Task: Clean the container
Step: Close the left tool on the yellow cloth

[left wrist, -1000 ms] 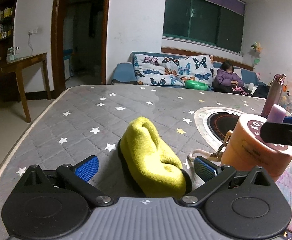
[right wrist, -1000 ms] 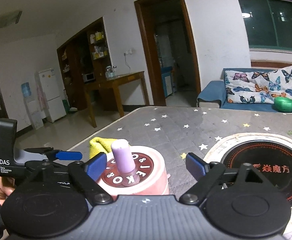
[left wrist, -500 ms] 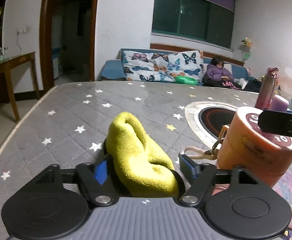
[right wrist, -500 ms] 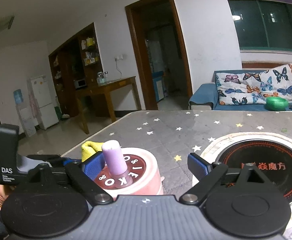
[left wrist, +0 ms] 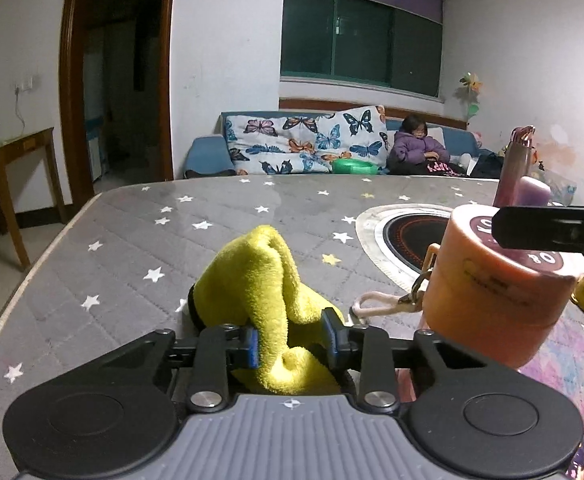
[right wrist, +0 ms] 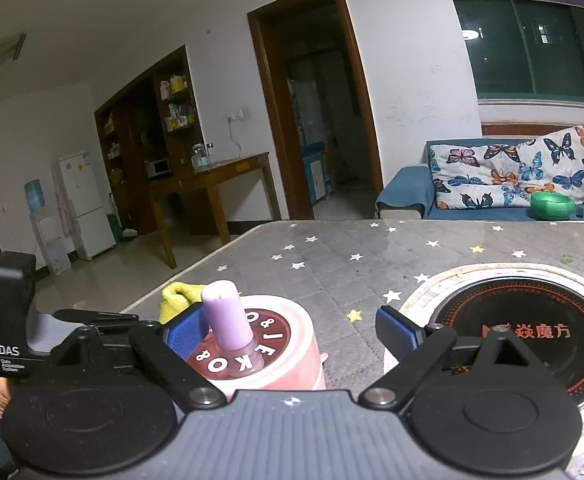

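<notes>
Two blue pads of the left gripper (left wrist: 292, 346), which stood wide either side of the yellow cloth (left wrist: 265, 300) a second ago, now pinch its near fold, and the jaws are closing further on it. In my judgement that means the wiping tool is secured and the rubbing of the container can begin. In the left wrist view the cloth lies on the grey starred table cover (left wrist: 131, 248), with the pink container (left wrist: 496, 296) just to its right, a strap and clip (left wrist: 388, 302) between them. The table's left edge runs near; beyond the cloth the cover is bare toward the sofa (left wrist: 211, 152), leaving room to lift and swing right.

In the right wrist view the right gripper (right wrist: 287, 330) stands apart: its left pad sits at the container's (right wrist: 292, 344) lid, the right pad hangs clear of it, so nothing is clamped. It has widened only slightly and not shifted. The lilac knob (right wrist: 227, 320) rises from the lid between the fingers. The round hotplate (right wrist: 520, 332) lies close on the right, limiting sideways travel; the cloth's tip shows behind the container.
</notes>
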### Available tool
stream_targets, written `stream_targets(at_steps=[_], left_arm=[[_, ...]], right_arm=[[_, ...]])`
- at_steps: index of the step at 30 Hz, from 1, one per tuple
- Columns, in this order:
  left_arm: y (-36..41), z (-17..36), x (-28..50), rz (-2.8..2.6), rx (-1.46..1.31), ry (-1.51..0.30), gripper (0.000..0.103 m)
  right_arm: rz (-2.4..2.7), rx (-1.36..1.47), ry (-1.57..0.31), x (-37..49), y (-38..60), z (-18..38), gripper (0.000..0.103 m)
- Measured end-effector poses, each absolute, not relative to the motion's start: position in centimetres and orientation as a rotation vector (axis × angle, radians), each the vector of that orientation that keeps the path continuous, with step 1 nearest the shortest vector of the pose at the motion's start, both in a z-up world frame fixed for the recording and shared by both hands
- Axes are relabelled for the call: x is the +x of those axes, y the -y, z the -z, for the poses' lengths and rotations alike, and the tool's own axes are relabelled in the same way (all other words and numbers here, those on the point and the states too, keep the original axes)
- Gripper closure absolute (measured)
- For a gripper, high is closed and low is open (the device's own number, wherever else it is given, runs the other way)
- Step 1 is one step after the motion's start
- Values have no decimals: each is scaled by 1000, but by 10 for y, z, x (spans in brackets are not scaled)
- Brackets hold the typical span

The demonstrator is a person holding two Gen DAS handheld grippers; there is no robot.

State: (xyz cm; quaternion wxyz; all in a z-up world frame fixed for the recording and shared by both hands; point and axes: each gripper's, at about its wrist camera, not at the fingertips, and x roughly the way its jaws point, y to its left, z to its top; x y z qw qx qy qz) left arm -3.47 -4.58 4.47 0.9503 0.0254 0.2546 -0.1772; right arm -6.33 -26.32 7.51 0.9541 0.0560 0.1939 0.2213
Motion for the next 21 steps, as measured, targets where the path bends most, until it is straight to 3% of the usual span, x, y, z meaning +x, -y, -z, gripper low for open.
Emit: stream_targets(at_steps=[3, 17, 19, 21], left_arm=[[42, -50, -39, 358, 30, -504, 58], [26, -60, -35, 234, -75, -487, 53], [25, -62, -37, 206, -106, -482, 47], [26, -64, -42, 162, -126, -462, 17]], right_arm=[[-450, 111, -395, -63, 263, -76, 11], [-453, 114, -398, -62, 262, -77, 11], [-454, 118, -399, -61, 263, -77, 11], [-455, 119, -399, -61, 263, -77, 11]])
